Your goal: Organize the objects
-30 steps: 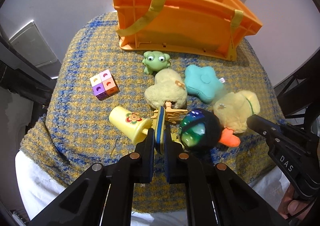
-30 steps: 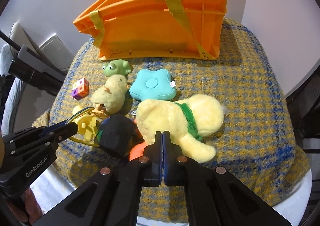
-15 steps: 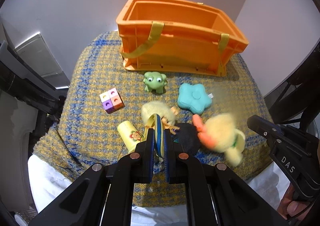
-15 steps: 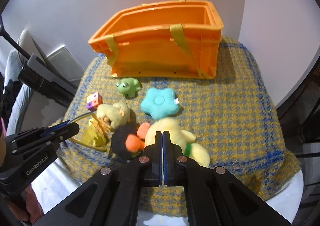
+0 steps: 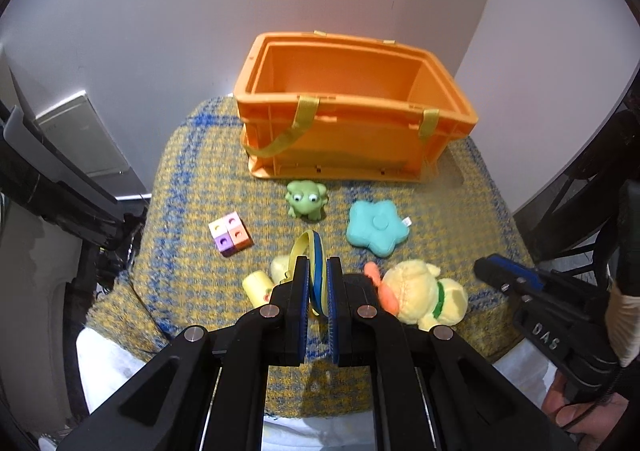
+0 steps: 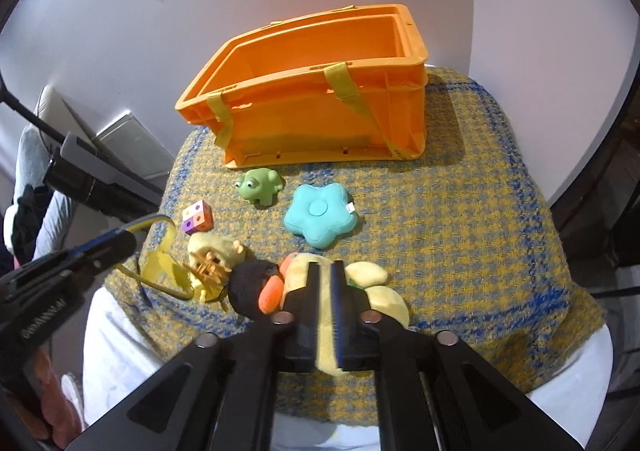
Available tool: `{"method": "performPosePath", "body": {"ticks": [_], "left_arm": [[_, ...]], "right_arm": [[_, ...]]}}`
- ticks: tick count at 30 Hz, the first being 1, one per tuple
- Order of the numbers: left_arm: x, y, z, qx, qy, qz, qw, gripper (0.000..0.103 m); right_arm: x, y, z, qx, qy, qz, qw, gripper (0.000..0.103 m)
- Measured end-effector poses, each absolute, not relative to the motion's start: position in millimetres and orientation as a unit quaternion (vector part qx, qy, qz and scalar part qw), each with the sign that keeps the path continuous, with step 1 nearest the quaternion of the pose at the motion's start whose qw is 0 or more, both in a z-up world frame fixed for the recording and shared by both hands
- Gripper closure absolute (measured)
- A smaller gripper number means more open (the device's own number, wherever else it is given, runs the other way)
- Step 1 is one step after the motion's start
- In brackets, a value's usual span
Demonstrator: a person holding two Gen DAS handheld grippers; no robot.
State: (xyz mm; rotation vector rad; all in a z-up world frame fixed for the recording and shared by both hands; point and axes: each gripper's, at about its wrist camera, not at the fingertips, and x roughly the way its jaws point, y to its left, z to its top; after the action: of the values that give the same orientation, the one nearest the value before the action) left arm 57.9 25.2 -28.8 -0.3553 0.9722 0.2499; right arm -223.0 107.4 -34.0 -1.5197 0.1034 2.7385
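The left gripper's [image 5: 318, 279] fingers are pinching the thin yellow-and-blue ring [image 5: 310, 251] of a toy, its yellow net [image 6: 160, 267] hanging below, while the right gripper's [image 6: 327, 283] fingers are opening, with the yellow plush duck [image 6: 376, 291] showing between them; whether they are pressing on it I cannot tell. The empty orange crate [image 5: 348, 167] is standing straight beyond both grippers at the table's [image 6: 460, 211] far edge, its long side facing them and neither hand clearly nearer.

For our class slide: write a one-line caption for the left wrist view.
Left gripper shut on a strap, above toys near the empty orange crate.
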Motion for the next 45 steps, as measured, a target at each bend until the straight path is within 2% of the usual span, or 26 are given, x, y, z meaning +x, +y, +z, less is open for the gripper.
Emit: {"method": "performPosePath", "body": {"ticks": [1, 2, 4, 6, 18, 24, 27, 29, 31, 39, 41, 43, 45], "left_arm": [[58, 25, -26, -0.168, 0.461, 0.119, 0.863, 0.093], [58, 26, -24, -0.166, 0.460, 0.117, 0.864, 0.093], [59, 25, -21, -0.165, 0.458, 0.115, 0.866, 0.093], [59, 25, -23, -0.165, 0.460, 0.114, 0.865, 0.093], [50, 39, -48, -0.179, 0.478, 0.118, 0.852, 0.093], [47, 43, -66, -0.190, 0.493, 0.114, 0.841, 0.093], [45, 44, -69, -0.193, 0.495, 0.113, 0.840, 0.093], [46, 45, -69, -0.195, 0.494, 0.112, 0.840, 0.093], [45, 45, -68, -0.195, 0.493, 0.110, 0.841, 0.093], [43, 40, -62, -0.188, 0.490, 0.101, 0.845, 0.093], [42, 40, -61, -0.188, 0.490, 0.101, 0.846, 0.093], [41, 40, -61, -0.186, 0.490, 0.101, 0.845, 0.093], [39, 41, -62, -0.186, 0.491, 0.102, 0.845, 0.093]], "right_arm": [[-223, 108, -33, -0.484, 0.034, 0.874, 0.009, 0.065], [-223, 109, -32, -0.483, 0.037, 0.875, 0.019, 0.057], [-223, 110, -31, -0.479, 0.034, 0.876, 0.030, 0.031], [-224, 112, -32, -0.481, 0.030, 0.875, 0.046, 0.023], [-233, 103, -70, -0.528, 0.032, 0.845, 0.079, 0.019], [-230, 98, -96, -0.558, 0.054, 0.824, 0.088, 0.020], [-230, 99, -108, -0.573, 0.071, 0.812, 0.089, 0.040], [-229, 98, -110, -0.573, 0.071, 0.810, 0.099, 0.043], [-228, 98, -108, -0.572, 0.071, 0.811, 0.101, 0.051], [-215, 98, -95, -0.569, 0.091, 0.811, 0.104, 0.052], [-215, 96, -96, -0.569, 0.087, 0.811, 0.102, 0.057], [-217, 96, -102, -0.576, 0.092, 0.806, 0.098, 0.071], [-217, 95, -108, -0.583, 0.098, 0.801, 0.092, 0.077]]}}
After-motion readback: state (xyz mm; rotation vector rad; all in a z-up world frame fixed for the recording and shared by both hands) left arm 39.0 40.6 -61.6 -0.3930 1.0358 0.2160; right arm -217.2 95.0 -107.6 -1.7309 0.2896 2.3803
